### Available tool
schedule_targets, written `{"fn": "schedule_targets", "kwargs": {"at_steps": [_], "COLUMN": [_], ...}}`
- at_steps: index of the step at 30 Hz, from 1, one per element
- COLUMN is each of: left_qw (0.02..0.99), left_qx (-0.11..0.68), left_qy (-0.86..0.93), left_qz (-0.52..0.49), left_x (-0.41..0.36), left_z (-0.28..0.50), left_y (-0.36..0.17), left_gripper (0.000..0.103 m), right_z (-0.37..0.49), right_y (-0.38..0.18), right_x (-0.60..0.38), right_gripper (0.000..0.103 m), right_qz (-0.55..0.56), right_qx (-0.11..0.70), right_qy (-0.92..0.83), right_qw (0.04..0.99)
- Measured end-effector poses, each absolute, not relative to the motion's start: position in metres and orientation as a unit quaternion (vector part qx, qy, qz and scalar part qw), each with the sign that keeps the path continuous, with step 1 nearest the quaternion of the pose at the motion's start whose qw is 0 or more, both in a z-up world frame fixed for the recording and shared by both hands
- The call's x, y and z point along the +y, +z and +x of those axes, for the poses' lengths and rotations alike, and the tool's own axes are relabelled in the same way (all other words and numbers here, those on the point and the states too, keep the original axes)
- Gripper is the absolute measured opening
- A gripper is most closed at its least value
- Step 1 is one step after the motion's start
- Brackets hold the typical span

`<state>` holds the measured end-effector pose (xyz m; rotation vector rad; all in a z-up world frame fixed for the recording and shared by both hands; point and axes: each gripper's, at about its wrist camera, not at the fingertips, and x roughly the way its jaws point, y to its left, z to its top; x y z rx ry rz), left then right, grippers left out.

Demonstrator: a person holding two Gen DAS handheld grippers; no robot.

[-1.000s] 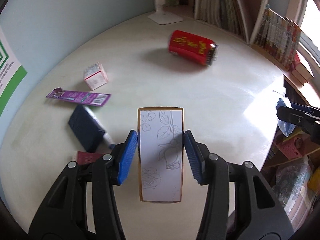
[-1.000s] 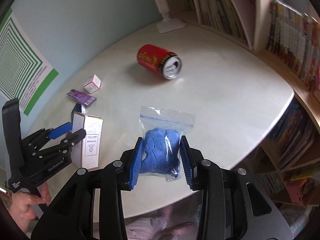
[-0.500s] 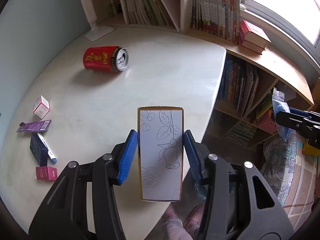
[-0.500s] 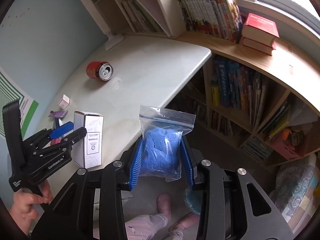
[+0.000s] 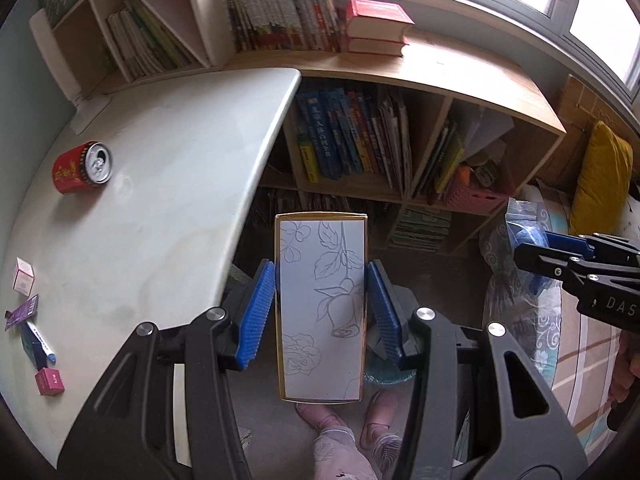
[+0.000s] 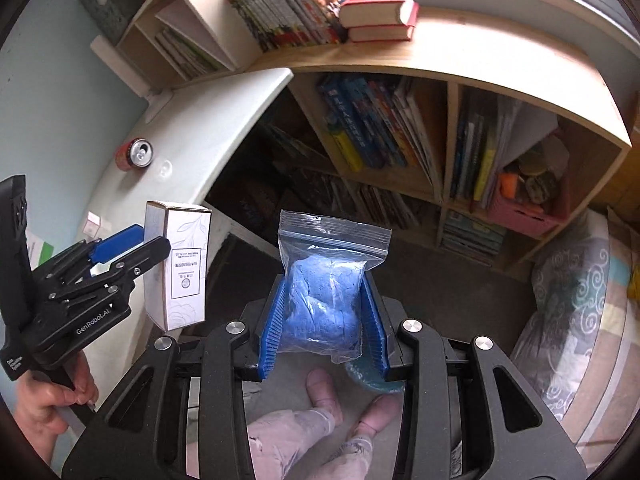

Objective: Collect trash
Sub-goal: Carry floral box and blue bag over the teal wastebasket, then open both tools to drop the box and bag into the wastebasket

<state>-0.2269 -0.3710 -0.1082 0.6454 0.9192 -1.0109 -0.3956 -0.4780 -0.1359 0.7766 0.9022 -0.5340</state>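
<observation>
Trash here is two held things and some bits left on the tabletop (image 5: 168,184); the first is a tall white cardboard box (image 5: 322,308) with flat sides, a gold edge and roses drawn in thin grey lines; the left gripper (image 5: 322,312) has its two blue ridged pads pressed on the long sides of the box, partly closed on it, out past the tabletop's edge and over the floor; the second is a clear plastic zip bag (image 6: 330,280), soft and crinkly, with a lumpy blue wad inside; the right gripper (image 6: 324,314) squeezes the wad between its two blue ridged pads, also partly closed, over the floor; one round blue-green rim shows on the floor just under the grippers, mostly hidden, so I cannot tell what it is.

One red metal can (image 5: 82,168) lies on its side near the far edge of the tabletop, its shiny round top facing us; near the left edge sit five small things: one little white and pink box (image 5: 23,282), one flat purple packet (image 5: 22,312), one dark flat packet with a white pen (image 5: 38,346) beside it, and one small dark pink box (image 5: 49,381).

Two pink slippers (image 6: 352,404) show on the floor below.
</observation>
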Motion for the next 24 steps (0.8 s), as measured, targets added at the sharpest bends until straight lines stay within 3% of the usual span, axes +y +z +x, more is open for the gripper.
{"fn": "schedule_targets", "kwargs": {"at_steps": [24], "left_qw": [0.599], "left_qx": [0.481], "left_qy": [-0.493], "left_qz": [0.409], "left_x": [-0.422], "left_z": [-0.327], "left_y": [-0.26], "left_gripper": [0.045], "right_z": [-0.477], "right_y": [-0.309], "right_x": [-0.463], "right_gripper": [0.038], "right_qz": [0.497], "right_qx": [0.47], "right_qy": [-0.253], "right_qw": [0.685]}}
